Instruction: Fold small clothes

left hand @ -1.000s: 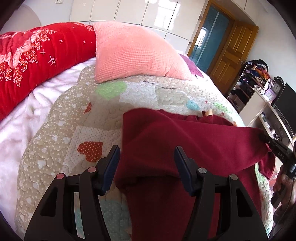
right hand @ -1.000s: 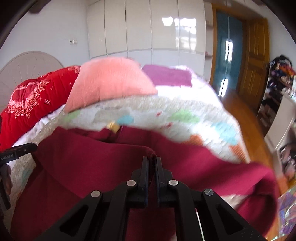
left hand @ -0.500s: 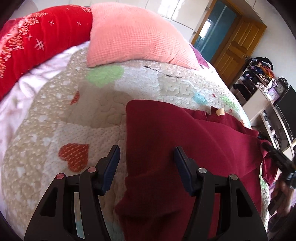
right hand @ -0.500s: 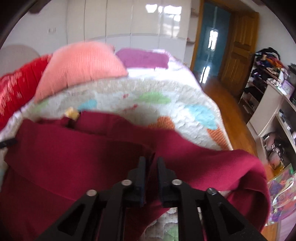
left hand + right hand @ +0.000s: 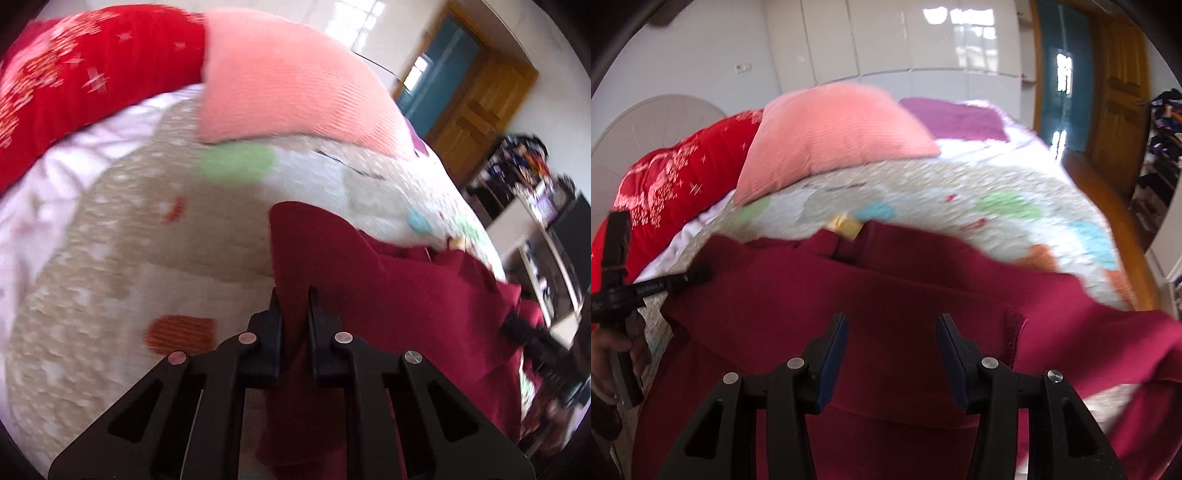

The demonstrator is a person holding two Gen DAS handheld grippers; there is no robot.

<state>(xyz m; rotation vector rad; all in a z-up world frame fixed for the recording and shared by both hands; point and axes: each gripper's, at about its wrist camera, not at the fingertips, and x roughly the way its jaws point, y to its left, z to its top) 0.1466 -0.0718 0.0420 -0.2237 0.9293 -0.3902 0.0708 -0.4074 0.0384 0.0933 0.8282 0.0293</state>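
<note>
A dark red garment (image 5: pixel 406 295) lies spread on the patchwork quilt (image 5: pixel 129 258) of a bed. My left gripper (image 5: pixel 293 299) is shut on the garment's left edge, with cloth pinched between its jaws. In the right wrist view the garment (image 5: pixel 886 295) fills the foreground, with a yellow label (image 5: pixel 846 226) at its collar. My right gripper (image 5: pixel 891 325) is open just above the cloth and holds nothing. The left gripper also shows in the right wrist view (image 5: pixel 690 275) at the garment's left edge.
A pink pillow (image 5: pixel 288 81) and a red blanket (image 5: pixel 74 85) lie at the head of the bed. A purple cloth (image 5: pixel 960 118) lies behind the pillow. A wooden door (image 5: pixel 1115 85) and cluttered shelves (image 5: pixel 524 166) stand to the right of the bed.
My left gripper has shut on the garment's left edge. My right gripper has opened and let go of the fold it held. Both views shifted slightly.
</note>
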